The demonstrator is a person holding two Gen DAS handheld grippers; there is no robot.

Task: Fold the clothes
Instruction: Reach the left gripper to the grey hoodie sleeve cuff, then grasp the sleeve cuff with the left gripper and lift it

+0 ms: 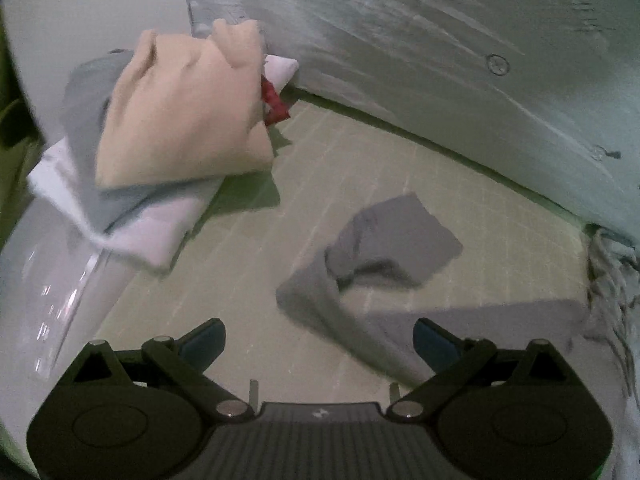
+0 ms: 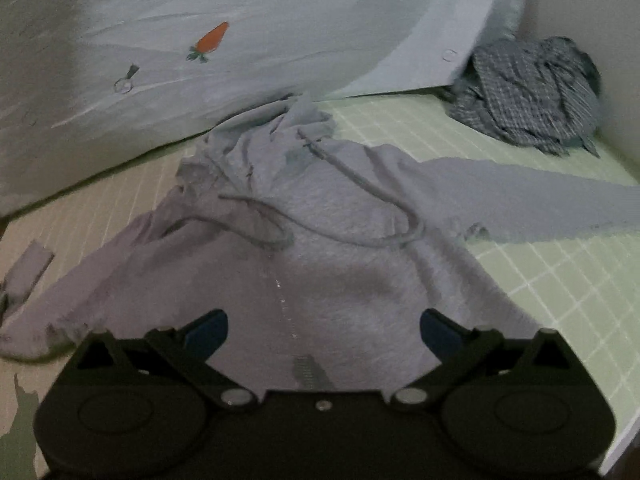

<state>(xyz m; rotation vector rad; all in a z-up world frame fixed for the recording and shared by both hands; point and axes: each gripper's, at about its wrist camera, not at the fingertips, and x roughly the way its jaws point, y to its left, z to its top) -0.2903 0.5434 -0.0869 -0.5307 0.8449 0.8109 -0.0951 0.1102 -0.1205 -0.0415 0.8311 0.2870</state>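
Note:
A grey hoodie (image 2: 328, 248) lies spread on the green checked bed sheet (image 2: 560, 280), hood toward the pillow, drawstrings looped over the chest, zipper running toward me. My right gripper (image 2: 324, 332) is open just above its lower front, holding nothing. One sleeve reaches right (image 2: 540, 204), the other left. In the left wrist view that left sleeve (image 1: 384, 256) lies bent on the sheet. My left gripper (image 1: 318, 340) is open and empty, hovering over the sleeve's near part.
A stack of folded clothes, peach on top (image 1: 180, 108), lies at the left over grey and white pieces. A large pale pillow (image 2: 280, 32) with a carrot print runs along the back. A crumpled plaid shirt (image 2: 528, 92) sits in the far right corner by the wall.

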